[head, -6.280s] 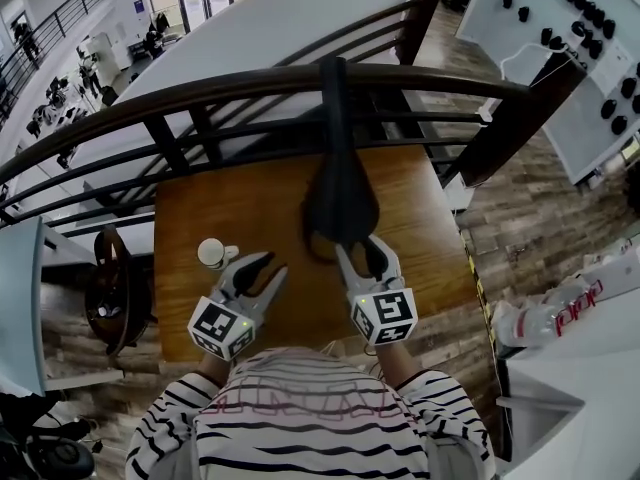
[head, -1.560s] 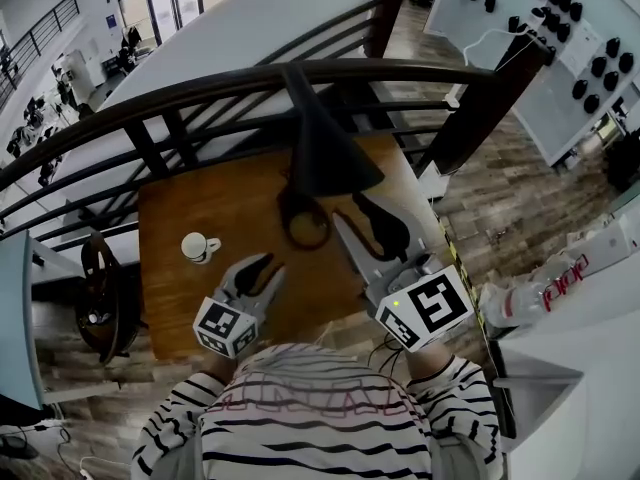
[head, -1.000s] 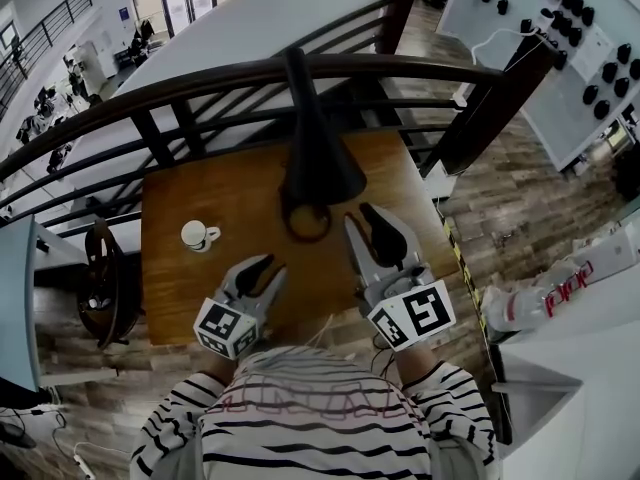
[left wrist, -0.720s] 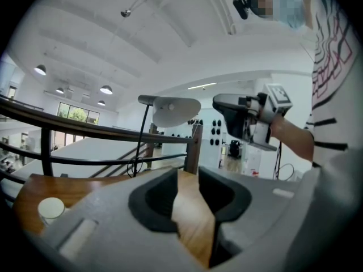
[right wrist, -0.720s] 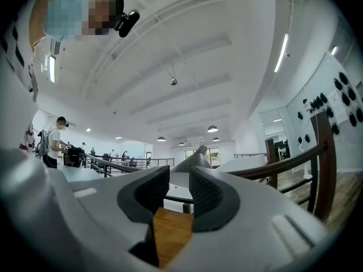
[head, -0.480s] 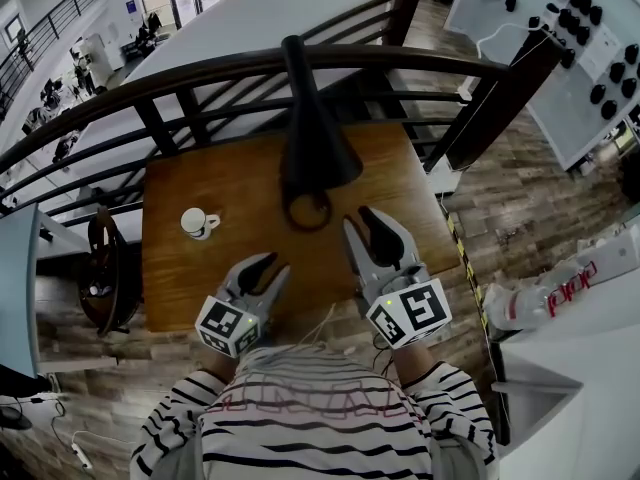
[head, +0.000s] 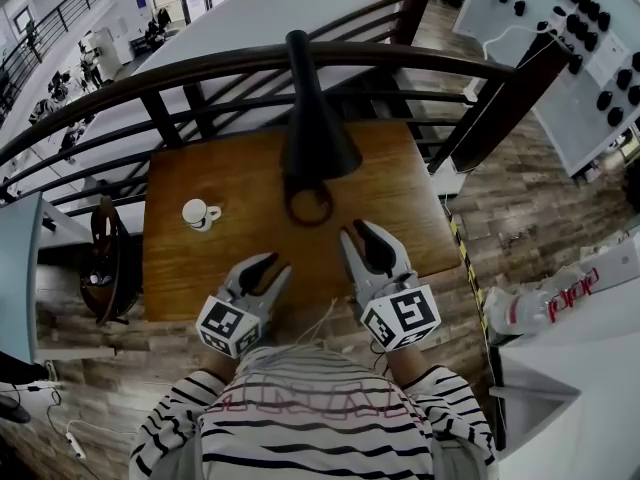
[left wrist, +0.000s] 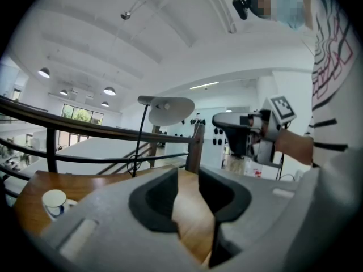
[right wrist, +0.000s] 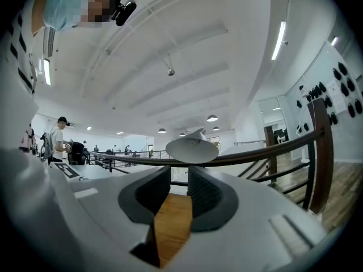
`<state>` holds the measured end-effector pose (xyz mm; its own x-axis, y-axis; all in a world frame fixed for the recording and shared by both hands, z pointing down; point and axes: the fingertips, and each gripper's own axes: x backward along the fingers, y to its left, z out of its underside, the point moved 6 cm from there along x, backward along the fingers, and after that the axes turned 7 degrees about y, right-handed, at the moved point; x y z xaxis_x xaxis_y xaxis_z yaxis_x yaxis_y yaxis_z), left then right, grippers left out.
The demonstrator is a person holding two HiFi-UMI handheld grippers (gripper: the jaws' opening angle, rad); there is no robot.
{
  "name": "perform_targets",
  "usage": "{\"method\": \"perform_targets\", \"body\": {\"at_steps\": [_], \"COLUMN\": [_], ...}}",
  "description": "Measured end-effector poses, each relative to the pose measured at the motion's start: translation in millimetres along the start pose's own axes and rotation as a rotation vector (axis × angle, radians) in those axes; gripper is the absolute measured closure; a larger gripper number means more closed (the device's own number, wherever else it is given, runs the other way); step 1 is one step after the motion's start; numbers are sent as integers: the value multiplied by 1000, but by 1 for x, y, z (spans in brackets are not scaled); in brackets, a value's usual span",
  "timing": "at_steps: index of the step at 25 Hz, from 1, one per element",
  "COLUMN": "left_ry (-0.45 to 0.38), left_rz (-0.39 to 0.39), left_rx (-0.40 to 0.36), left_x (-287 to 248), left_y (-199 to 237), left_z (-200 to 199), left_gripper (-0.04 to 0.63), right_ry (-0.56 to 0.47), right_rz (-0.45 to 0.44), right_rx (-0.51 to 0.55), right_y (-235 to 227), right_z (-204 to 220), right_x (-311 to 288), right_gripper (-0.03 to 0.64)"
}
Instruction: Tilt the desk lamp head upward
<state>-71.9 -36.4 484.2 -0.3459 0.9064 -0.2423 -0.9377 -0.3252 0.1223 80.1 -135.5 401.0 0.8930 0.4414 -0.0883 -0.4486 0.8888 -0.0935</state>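
Your left claw [head: 272, 264] was at the near edge of the tabletop [head: 190, 268], its jaws spread with only bare wood showing between them. Your right claw [head: 360, 230] was just beside it, jaws parted but just then closing a little, and nothing was caught between them. The desk lamp head [head: 318, 148] stood beyond both claws, clear of them, above the lamp's ring base [head: 310, 205] and close to the dark railing [head: 200, 70]. A white cup [head: 197, 213] rested on the tabletop, off to the left.

Open tabletop [head: 240, 243] near; lamp [head: 318, 146], cup [head: 197, 212], railing [head: 200, 73] behind.
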Motion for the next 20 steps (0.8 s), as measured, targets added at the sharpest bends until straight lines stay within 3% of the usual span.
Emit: {"method": "perform_targets", "body": {"at_steps": [20], "left_ry": [5], "left_rz": [-5], "left_rx": [12], "left_x": [-19], "left_y": [-33], "left_z": [16], "left_gripper": [515], "right_ry": [180], "right_rz": [38], "right_rx": [-89], "right_y": [-18], "right_z": [78], "right_x": [32], "right_gripper": [615]}}
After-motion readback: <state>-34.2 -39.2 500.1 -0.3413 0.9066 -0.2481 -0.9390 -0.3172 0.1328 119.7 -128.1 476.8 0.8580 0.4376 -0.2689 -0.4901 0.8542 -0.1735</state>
